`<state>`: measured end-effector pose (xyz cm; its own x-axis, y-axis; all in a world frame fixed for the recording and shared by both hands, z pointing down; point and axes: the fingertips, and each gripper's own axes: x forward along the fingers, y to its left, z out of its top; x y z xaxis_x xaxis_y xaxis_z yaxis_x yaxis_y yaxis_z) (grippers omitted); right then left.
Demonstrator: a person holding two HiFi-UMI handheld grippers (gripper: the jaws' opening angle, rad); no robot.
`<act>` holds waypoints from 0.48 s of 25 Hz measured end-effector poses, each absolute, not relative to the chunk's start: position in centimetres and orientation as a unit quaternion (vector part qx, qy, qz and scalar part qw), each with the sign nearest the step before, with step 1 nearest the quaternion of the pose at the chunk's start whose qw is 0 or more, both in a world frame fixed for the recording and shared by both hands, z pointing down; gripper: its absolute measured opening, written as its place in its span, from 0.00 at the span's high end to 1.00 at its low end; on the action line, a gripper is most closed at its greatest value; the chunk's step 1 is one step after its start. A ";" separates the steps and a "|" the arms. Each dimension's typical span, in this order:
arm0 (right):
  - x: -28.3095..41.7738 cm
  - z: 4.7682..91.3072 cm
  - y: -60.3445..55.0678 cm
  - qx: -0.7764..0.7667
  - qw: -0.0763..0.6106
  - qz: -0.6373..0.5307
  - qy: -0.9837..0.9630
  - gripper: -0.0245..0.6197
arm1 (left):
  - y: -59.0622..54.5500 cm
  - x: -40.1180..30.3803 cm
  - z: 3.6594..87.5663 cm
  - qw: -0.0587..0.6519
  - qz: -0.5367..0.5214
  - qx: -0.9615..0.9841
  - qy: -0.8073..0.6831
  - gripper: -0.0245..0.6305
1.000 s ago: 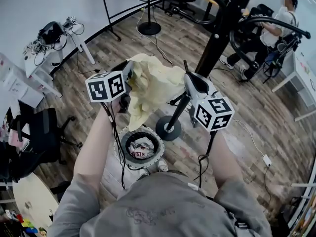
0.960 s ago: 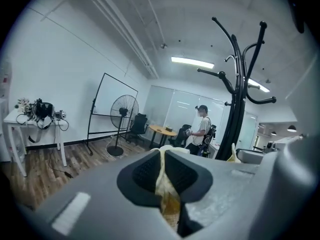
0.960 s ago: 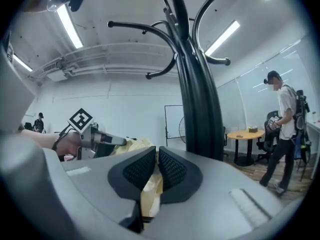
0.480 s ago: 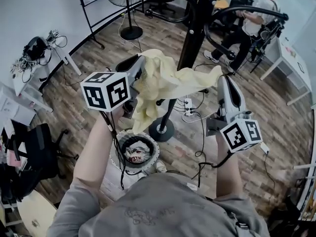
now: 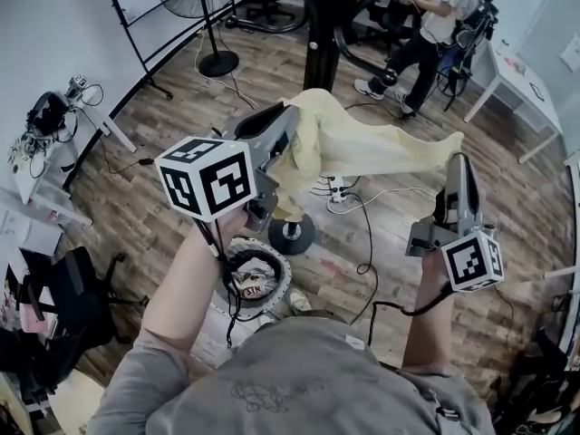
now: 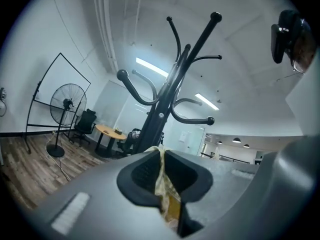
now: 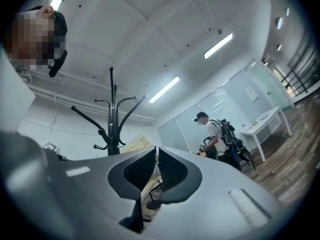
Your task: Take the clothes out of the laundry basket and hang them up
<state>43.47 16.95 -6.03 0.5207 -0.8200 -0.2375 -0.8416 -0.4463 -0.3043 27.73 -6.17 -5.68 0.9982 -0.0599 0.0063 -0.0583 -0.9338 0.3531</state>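
Fingers [image 6: 142, 176] of my left gripper [image 5: 288, 132] are clamped together on a fold of the pale yellow cloth garment [image 5: 362, 143], and the fingers [image 7: 137, 171] of my right gripper [image 5: 456, 157] are pinched nearly shut on its other end. I hold the garment stretched out between the two, raised in the air on my side of the tall black metal coat stand [image 5: 324, 25], not touching any of its curved hooks as far as I can tell.

I judge this one piece to be about halfway through its trip: it is out of the round white laundry basket [image 5: 290, 284], which stands on the floor just beside the stand's base, but it is not yet hung. The crumpled pale clothes [image 5: 254, 277] in the basket show there is more to take out. No garment that I can see hangs on the stand, so most of the job is ahead of me.
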 end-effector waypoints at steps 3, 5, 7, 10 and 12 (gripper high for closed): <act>45.0 -3.2 19.9 -0.871 0.231 -0.005 0.433 0.89 | -3.3 28.5 -4.3 0.188 0.010 0.982 0.001 0.91; 45.6 -0.5 21.3 -0.878 0.248 -0.037 0.409 0.89 | -1.0 29.2 -2.1 0.190 0.036 0.981 0.017 0.91; 45.6 2.2 22.2 -0.882 0.240 -0.064 0.401 0.89 | 1.0 29.8 0.6 0.191 0.068 0.979 0.025 0.91; 44.9 5.5 22.4 -0.880 0.215 -0.099 0.411 0.89 | 2.8 30.0 4.1 0.194 0.101 0.975 0.026 0.91; 44.3 7.6 22.0 -0.877 0.192 -0.120 0.424 0.89 | 3.1 29.9 5.9 0.198 0.115 0.973 0.021 0.91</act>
